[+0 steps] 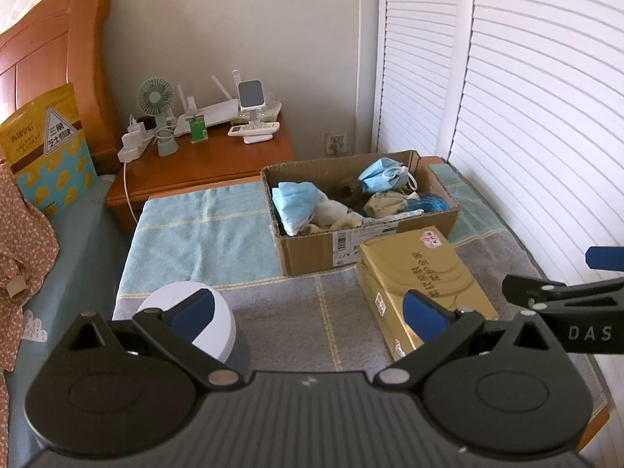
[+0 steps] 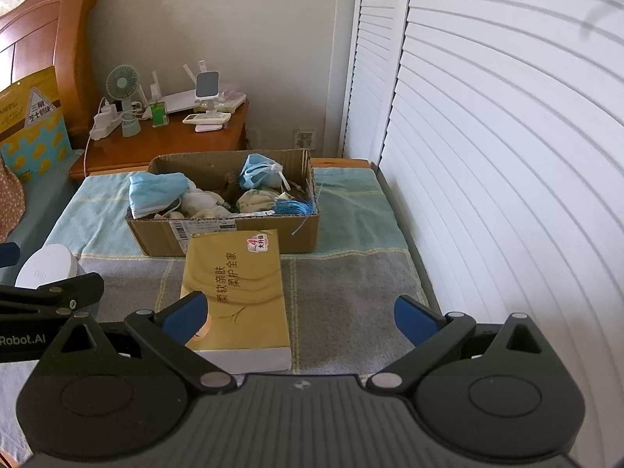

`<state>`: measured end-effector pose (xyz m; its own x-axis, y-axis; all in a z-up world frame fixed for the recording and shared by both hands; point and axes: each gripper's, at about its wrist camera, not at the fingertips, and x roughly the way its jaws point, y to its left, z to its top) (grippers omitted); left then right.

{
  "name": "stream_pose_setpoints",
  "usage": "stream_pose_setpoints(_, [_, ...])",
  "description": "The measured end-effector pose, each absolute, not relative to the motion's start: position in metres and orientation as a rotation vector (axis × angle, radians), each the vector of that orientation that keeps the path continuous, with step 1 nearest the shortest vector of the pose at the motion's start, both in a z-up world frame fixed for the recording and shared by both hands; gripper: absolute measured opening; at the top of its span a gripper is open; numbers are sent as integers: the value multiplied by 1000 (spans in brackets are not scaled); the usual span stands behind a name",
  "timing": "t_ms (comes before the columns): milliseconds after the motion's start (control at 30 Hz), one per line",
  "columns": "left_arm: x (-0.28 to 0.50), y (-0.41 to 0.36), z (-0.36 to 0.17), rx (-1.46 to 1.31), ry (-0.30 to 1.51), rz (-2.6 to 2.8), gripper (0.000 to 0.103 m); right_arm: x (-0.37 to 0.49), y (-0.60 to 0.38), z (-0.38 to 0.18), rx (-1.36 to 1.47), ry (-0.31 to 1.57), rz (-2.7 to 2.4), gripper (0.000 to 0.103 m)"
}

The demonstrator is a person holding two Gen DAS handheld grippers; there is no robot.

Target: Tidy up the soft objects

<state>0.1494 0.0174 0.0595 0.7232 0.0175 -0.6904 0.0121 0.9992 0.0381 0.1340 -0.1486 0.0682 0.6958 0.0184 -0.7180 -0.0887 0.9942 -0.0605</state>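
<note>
Surface: checked blue-grey blanket (image 2: 343, 304) on low table | centre frame: cardboard box (image 2: 222, 230) holding face masks (image 2: 156, 191) and other soft items | below it, touching: gold tissue pack (image 2: 238, 292) | lower left: white round container (image 1: 195, 319) | upper left: wooden nightstand (image 1: 210, 160), headboard (image 1: 58, 58) | right: white louvred doors (image 2: 507, 156) | left gripper (image 1: 312, 312) fingers apart, empty | right gripper (image 2: 300, 316) fingers apart, empty.

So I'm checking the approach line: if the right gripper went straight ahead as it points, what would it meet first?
Probably the gold tissue pack, lying just ahead between the open right gripper and the cardboard box; depth is uncertain.
</note>
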Motion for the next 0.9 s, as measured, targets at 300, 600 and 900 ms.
stream_pose_setpoints(300, [148, 17, 61, 43, 757, 4, 102, 132, -150, 70, -92, 792, 57, 103])
stream_pose_setpoints(600, [149, 16, 64, 49, 754, 2, 102, 131, -150, 71, -93, 786, 52, 103])
stream_pose_setpoints(900, [151, 16, 65, 50, 754, 1, 102, 132, -150, 71, -93, 788, 48, 103])
